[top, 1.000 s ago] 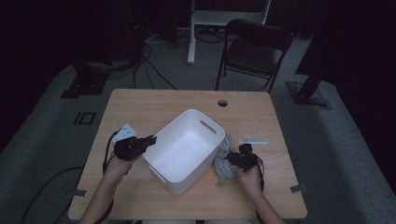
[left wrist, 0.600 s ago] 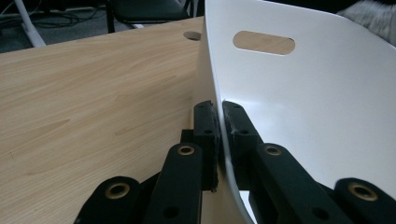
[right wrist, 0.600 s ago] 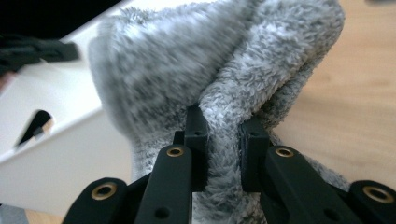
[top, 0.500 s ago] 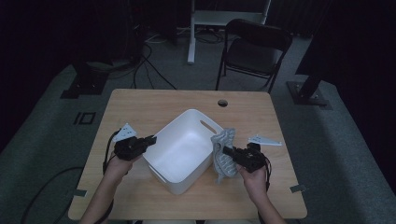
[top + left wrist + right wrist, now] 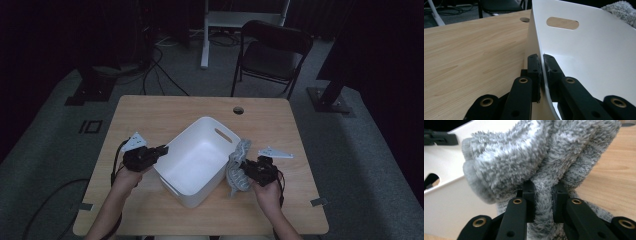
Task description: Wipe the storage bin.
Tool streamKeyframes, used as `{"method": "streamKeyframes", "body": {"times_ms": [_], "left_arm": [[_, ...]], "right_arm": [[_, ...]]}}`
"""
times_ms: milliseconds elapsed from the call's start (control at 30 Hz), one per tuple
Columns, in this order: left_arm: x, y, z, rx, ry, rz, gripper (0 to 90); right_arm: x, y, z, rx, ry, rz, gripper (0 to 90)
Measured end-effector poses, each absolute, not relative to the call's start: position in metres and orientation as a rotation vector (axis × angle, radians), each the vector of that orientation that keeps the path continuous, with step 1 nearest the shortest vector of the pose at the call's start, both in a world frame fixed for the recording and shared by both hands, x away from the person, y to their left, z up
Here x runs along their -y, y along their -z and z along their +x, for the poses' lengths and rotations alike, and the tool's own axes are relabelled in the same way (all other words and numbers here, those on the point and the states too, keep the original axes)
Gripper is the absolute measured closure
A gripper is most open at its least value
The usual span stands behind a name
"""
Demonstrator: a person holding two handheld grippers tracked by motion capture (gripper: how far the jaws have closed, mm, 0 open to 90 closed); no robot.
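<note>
Our right gripper (image 5: 248,169) has its jaws pressed into a fuzzy grey cloth (image 5: 237,167); in the right gripper view the two black pads (image 5: 529,195) sink into the pile with a thick fold bunched between them, so we read this as a firm grip on the cloth (image 5: 541,157) and not a loose touch. The cloth hangs from that grip as a limp bundle, its long axis running roughly up and down, just outside the near right wall of the white tub (image 5: 197,160). Our left gripper (image 5: 159,150) is closed on the tub's left rim; in the left gripper view the thin white wall (image 5: 544,75) runs straight between the two pads, which pinch it from inside and outside. So the left hand steadies the tub while the right hand carries the load. The relation that matters for the coming move is this: the open mouth of the tub lies to the left of the right gripper, across the rim beside it, and the cloth is touching or nearly touching that wall from outside; we cannot tell which. The right hand is much the nearer one to the cloth. We judge that the bundle must clear the rim before it can go sideways over the opening. The wooden table (image 5: 165,112) beyond the tub is bare.
</note>
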State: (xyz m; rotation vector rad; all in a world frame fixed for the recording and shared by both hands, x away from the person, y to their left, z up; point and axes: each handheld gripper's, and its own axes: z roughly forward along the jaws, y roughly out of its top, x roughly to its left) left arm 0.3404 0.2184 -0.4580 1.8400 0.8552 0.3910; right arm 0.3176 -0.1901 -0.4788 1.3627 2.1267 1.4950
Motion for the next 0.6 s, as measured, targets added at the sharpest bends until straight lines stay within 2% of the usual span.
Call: {"method": "streamKeyframes", "body": {"times_ms": [600], "left_arm": [[-0.214, 0.458, 0.341, -0.848, -0.404, 1.845, 84.2]], "right_arm": [[0.189, 0.504, 0.329, -2.201, -1.396, 1.448, 77.9]]}}
